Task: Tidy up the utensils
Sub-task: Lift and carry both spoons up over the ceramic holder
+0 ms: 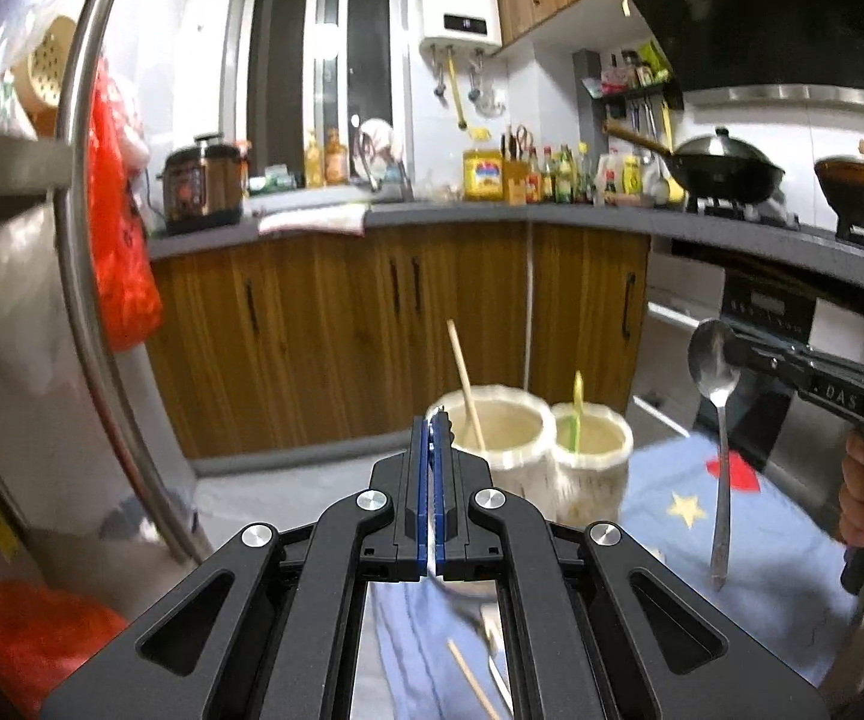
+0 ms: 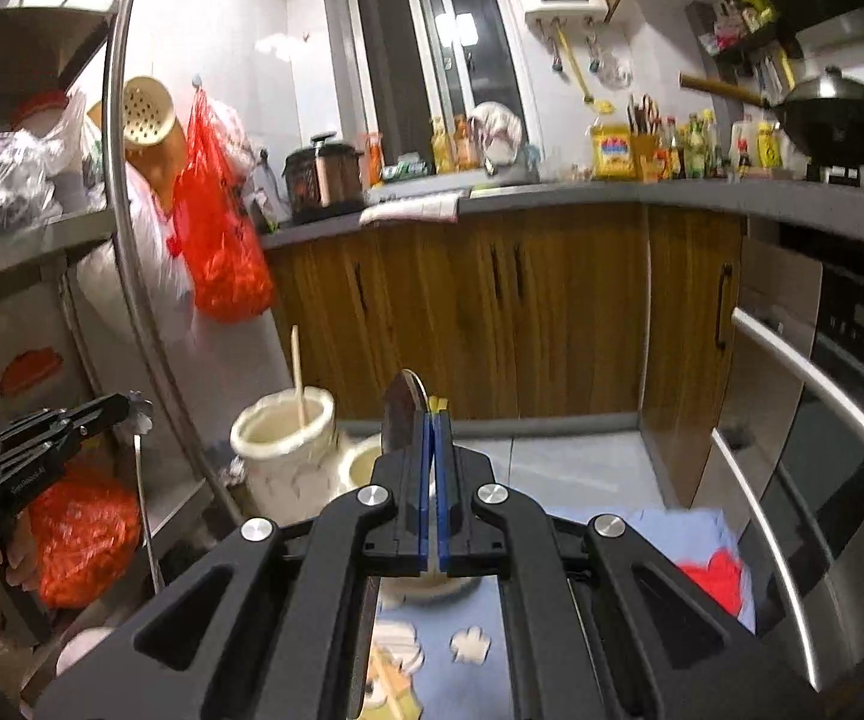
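Two cream holders stand on the blue cloth: the left holder (image 1: 495, 426) (image 2: 288, 444) has a wooden chopstick (image 1: 467, 384) in it, the right holder (image 1: 594, 450) a yellow-green utensil (image 1: 576, 414). My right gripper (image 2: 432, 420) (image 1: 732, 354) is shut on a steel spoon (image 1: 717, 420) by its bowl (image 2: 403, 414), handle hanging down, right of the holders. My left gripper (image 1: 435, 426) (image 2: 138, 411) is shut on a steel fork whose handle (image 2: 145, 510) hangs down; in its own view only a sliver of metal shows between the pads.
A blue cloth (image 1: 762, 540) with star and heart patterns covers the table. A chopstick (image 1: 471, 681) lies on it below my left gripper. A steel rack (image 2: 126, 240) with red bags (image 2: 216, 240) stands left. An oven (image 2: 840, 450) is right; wooden cabinets (image 1: 372, 330) are behind.
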Action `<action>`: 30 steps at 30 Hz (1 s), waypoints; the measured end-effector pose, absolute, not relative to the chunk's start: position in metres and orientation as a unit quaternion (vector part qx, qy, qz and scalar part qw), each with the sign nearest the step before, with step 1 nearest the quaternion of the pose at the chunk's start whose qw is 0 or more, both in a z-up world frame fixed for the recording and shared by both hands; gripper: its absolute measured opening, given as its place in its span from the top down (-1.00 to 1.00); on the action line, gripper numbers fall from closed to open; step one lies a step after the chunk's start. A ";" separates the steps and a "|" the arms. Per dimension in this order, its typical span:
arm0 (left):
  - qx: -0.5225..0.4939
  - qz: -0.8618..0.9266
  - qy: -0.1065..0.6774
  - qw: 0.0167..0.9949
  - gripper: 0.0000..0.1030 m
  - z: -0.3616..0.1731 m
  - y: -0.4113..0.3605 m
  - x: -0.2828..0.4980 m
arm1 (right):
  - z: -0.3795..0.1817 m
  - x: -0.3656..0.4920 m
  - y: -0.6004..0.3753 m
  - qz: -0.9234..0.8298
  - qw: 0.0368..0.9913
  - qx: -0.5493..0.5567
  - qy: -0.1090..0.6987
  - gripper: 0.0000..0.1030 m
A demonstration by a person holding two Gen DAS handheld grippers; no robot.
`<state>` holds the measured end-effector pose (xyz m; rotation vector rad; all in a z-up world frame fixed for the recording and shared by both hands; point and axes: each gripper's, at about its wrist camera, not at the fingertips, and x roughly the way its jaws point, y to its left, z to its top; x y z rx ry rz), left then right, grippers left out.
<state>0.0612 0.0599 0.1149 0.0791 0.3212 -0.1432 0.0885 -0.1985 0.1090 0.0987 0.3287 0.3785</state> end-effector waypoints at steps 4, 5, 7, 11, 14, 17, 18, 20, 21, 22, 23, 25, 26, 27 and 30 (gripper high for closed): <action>0.036 -0.061 0.138 0.988 0.96 0.146 0.059 0.086 | 0.128 0.106 -0.197 0.171 0.973 0.059 0.144 0.98; 0.038 -0.057 0.134 0.989 0.96 0.152 0.058 0.091 | 0.131 0.111 -0.196 0.166 0.974 0.061 0.140 0.98; 0.044 -0.048 0.121 0.991 0.96 0.166 0.056 0.102 | 0.139 0.121 -0.194 0.154 0.977 0.065 0.132 0.98; 0.055 -0.022 0.095 0.994 0.96 0.189 0.051 0.120 | 0.150 0.144 -0.196 0.137 0.980 0.084 0.120 0.98; 0.069 0.005 0.080 0.994 0.96 0.194 0.046 0.134 | 0.153 0.156 -0.196 0.131 0.980 0.099 0.111 0.98; 0.075 0.026 0.080 0.994 0.97 0.191 0.042 0.149 | 0.153 0.167 -0.193 0.119 0.983 0.100 0.099 0.98; 0.078 0.030 0.080 0.993 0.97 0.189 0.041 0.151 | 0.152 0.171 -0.191 0.114 0.984 0.098 0.096 0.98; 0.088 0.042 0.080 0.992 0.97 0.181 0.037 0.158 | 0.149 0.174 -0.189 0.108 0.986 0.093 0.091 0.98; 0.092 0.046 0.082 0.991 0.96 0.175 0.036 0.161 | 0.145 0.177 -0.187 0.104 0.987 0.090 0.088 0.98; 0.094 0.050 0.083 0.991 0.96 0.170 0.036 0.163 | 0.142 0.179 -0.187 0.101 0.987 0.088 0.088 0.98; 0.095 0.052 0.085 0.990 0.96 0.165 0.036 0.164 | 0.137 0.181 -0.186 0.100 0.987 0.085 0.089 0.98; 0.096 0.056 0.090 0.990 0.96 0.155 0.036 0.167 | 0.127 0.185 -0.184 0.099 0.987 0.083 0.096 0.98; 0.098 0.056 0.095 0.989 0.96 0.151 0.036 0.169 | 0.123 0.186 -0.183 0.099 0.987 0.080 0.099 0.98; 0.099 0.054 0.098 0.989 0.97 0.146 0.035 0.170 | 0.118 0.187 -0.182 0.098 0.987 0.078 0.102 0.98; 0.110 0.048 0.105 0.987 0.96 0.132 0.032 0.171 | 0.104 0.188 -0.181 0.104 0.986 0.072 0.111 0.98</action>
